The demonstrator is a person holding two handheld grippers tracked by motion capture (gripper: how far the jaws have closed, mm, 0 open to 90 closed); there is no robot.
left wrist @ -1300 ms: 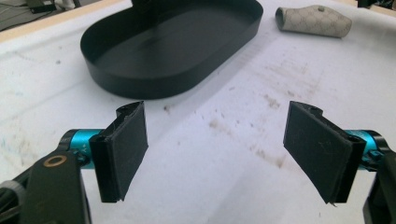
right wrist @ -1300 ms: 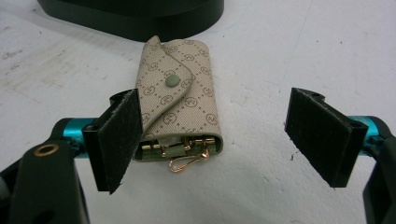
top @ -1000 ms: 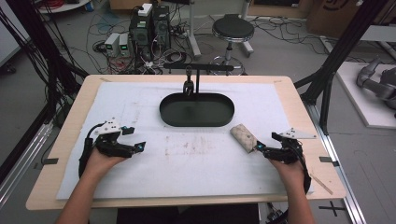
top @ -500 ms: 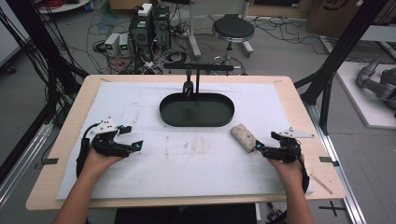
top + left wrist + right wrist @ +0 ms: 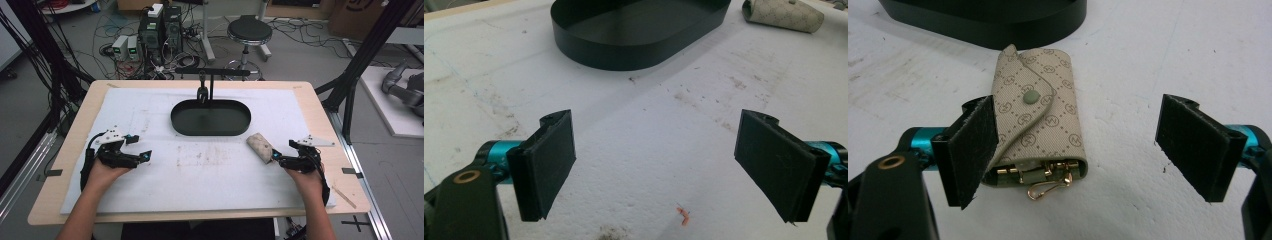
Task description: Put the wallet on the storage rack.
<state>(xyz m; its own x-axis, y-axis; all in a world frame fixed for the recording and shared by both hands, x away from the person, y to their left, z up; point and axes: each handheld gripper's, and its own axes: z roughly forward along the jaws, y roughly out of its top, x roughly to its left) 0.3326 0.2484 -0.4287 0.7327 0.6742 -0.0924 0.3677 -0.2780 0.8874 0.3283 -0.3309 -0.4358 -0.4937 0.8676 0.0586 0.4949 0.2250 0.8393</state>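
At lower right, the right gripper (image 5: pixel 1075 150), jaws just widened, straddles the key pouch (image 5: pixel 1040 127) ungrasped; left gripper (image 5: pixel 654 165) released.

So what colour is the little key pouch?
The key pouch is beige with a brown monogram pattern and a green snap button, clearest in the right gripper view.

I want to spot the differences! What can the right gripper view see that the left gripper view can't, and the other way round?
Right gripper view alone: the beige key pouch's snap button and gold hooks, lying between the open jaws of the right tool, with its left pad close beside the pouch. Left gripper view alone: the left tool open over bare white mat, and a small orange scrap. Both: the key pouch, the black oval tray and the white mat.
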